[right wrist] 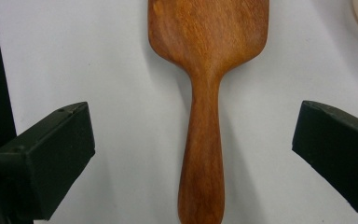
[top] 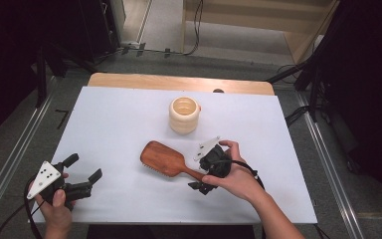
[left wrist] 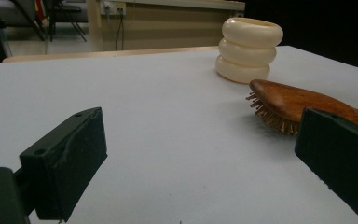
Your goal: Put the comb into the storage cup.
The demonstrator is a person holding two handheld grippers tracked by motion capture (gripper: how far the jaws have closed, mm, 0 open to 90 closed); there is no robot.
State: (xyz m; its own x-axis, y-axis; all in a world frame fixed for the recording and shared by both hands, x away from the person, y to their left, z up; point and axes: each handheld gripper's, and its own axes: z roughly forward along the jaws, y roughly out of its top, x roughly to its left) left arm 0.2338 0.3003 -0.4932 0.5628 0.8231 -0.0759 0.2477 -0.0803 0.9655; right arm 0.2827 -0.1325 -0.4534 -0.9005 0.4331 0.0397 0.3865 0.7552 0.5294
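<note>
A wooden hairbrush (top: 163,159) lies bristles down near the middle of the white table (top: 109,129), its paddle head pointing toward the far left and its handle running back toward the person's right hand. The right hand-held gripper (top: 205,180) sits over the end of that handle, and in the right gripper view the handle (right wrist: 204,154) runs straight up between the two black jaws, which stand spread wide on either side of it with bare table showing in both gaps, so the gripper is released and not touching the brush. The left hand-held gripper (top: 84,172) hovers near the front left corner of the table, well apart from the brush, its jaws also spread with nothing between them; in the left gripper view the brush head (left wrist: 289,105) shows off to the right, partly behind the right jaw. A cream ribbed cup (top: 184,114) stands upright just beyond the brush head, near it but not touching
</note>
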